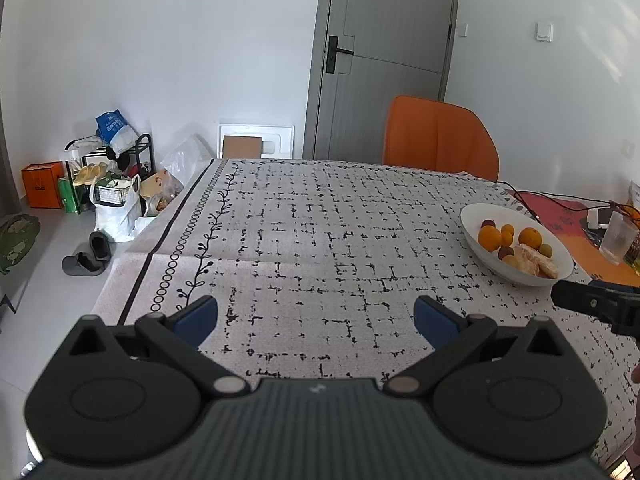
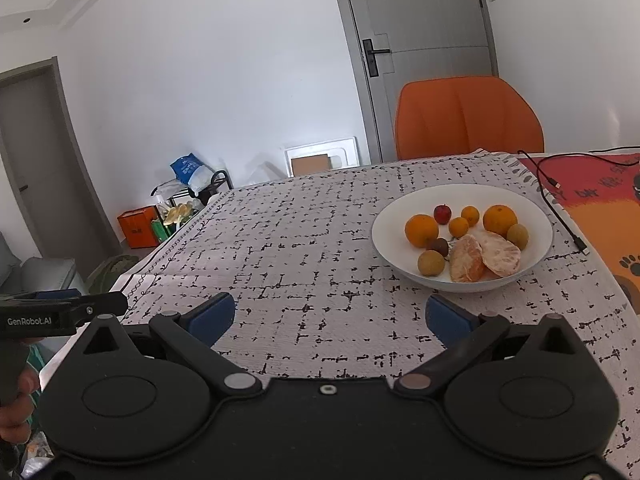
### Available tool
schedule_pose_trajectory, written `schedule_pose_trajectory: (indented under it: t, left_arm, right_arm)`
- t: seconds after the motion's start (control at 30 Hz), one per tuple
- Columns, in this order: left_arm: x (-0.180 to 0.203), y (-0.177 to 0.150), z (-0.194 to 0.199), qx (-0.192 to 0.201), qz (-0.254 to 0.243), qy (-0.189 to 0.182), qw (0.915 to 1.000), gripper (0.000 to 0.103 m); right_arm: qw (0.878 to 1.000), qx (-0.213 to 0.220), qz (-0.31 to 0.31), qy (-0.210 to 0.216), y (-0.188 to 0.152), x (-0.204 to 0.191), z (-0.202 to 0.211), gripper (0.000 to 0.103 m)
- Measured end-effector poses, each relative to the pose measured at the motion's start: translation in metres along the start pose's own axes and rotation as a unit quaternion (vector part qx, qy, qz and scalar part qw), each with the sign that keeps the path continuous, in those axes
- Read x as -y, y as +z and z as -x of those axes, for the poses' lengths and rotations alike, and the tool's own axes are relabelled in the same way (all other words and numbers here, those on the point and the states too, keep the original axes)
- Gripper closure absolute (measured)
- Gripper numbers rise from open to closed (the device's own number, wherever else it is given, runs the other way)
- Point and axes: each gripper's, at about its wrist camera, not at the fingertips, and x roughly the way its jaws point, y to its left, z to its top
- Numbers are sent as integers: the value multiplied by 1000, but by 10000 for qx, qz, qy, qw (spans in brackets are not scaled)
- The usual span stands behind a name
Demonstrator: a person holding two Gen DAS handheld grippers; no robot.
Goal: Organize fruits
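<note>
Both the left gripper (image 1: 316, 316) and the right gripper (image 2: 330, 314) hover with fingers spread apart and empty above the patterned worktop (image 2: 304, 248), whose right edge carries the white bowl (image 2: 462, 280) of fruits (image 2: 464, 236).

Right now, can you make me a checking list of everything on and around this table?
Surface: patterned tablecloth, flat.
Job's things: white bowl holds two big oranges, two small ones, peeled segments, a red fruit and some brownish round ones.
Clutter: plastic cup at the table's right edge.
Tools: left tool and right tool open, holding nothing.
Cables: black cable beside the bowl.
Surroundings: orange chair, grey door, bags on the floor.
</note>
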Motion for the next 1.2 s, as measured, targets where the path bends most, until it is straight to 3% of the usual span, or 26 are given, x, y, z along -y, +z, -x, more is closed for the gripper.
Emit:
schedule_pose_trajectory:
  t: [1.2]
  left_arm:
    - [-3, 2, 2, 12, 2, 44, 10000, 0]
  right_arm:
    - [10000, 34, 41, -37, 2, -2, 1, 0]
